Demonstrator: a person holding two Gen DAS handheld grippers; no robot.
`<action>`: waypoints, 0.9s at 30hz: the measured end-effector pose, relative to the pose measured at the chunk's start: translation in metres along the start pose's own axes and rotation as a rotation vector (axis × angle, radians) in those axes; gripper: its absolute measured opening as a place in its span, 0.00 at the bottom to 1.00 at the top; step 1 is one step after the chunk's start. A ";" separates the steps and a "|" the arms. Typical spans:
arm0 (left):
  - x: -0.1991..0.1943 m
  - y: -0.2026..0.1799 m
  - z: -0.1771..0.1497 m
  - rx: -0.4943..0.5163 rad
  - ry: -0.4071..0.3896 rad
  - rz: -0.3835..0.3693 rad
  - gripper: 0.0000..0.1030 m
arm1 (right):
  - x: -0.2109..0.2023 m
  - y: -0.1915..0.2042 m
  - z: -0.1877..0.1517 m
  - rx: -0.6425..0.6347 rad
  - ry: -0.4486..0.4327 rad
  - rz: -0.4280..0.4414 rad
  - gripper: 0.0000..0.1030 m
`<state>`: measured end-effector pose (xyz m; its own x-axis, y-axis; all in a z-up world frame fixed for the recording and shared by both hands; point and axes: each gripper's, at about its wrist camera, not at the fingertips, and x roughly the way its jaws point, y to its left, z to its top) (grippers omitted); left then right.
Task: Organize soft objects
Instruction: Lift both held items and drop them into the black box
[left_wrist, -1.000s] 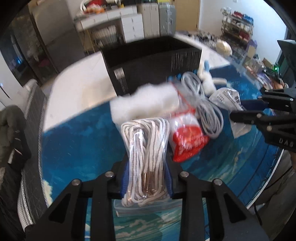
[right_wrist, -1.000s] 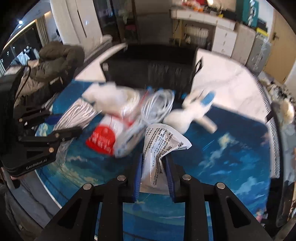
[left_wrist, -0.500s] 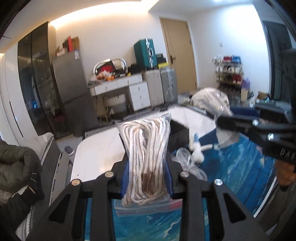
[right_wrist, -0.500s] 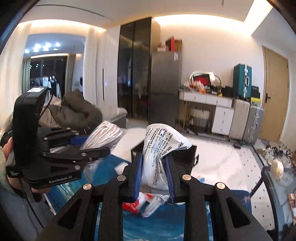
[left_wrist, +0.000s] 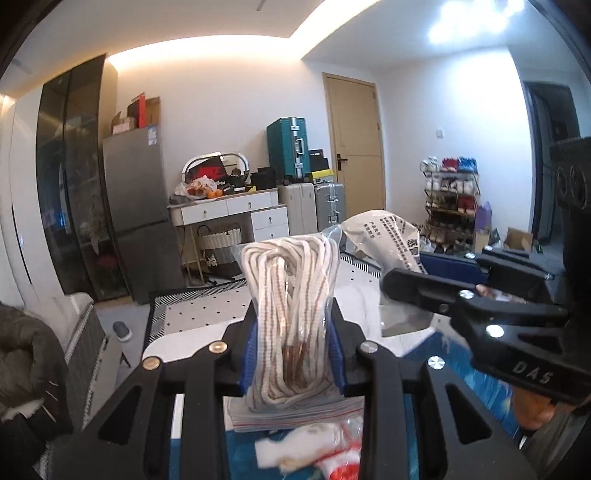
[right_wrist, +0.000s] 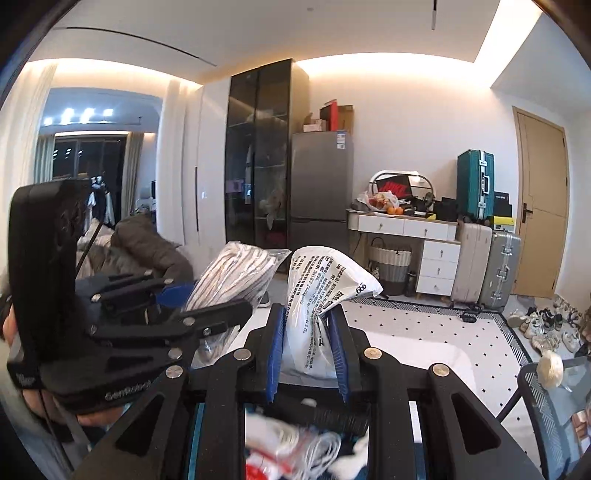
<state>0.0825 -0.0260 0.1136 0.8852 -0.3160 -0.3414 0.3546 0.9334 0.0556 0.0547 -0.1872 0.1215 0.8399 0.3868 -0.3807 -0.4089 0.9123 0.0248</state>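
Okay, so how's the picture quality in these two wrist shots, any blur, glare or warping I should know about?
Left wrist view: the bag of rope in the left gripper is sharp, the packets at the bottom edge are smeared, and the ceiling light blows out. Right wrist view: the printed white bag in the right gripper is crisp, the bottom clutter blurs; fisheye bends walls in both.

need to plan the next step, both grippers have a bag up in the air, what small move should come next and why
Probably carry both bags toward wherever they will be sorted, grips shut. The left gripper is clamped on the bag of rope and the right gripper on the printed white bag, both clear of the pile below. No drop spot shows.
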 end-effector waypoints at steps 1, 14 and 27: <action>0.006 0.004 0.006 -0.020 0.008 -0.006 0.30 | 0.008 -0.003 0.006 0.009 0.006 0.000 0.23; 0.128 0.031 0.001 -0.170 0.259 0.017 0.30 | 0.157 -0.051 0.010 0.166 0.329 -0.034 0.23; 0.208 0.006 -0.045 -0.175 0.604 0.001 0.30 | 0.259 -0.068 -0.074 0.228 0.726 -0.022 0.23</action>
<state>0.2548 -0.0785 0.0008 0.5407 -0.2112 -0.8143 0.2545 0.9637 -0.0809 0.2735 -0.1595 -0.0468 0.3693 0.2543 -0.8938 -0.2447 0.9545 0.1704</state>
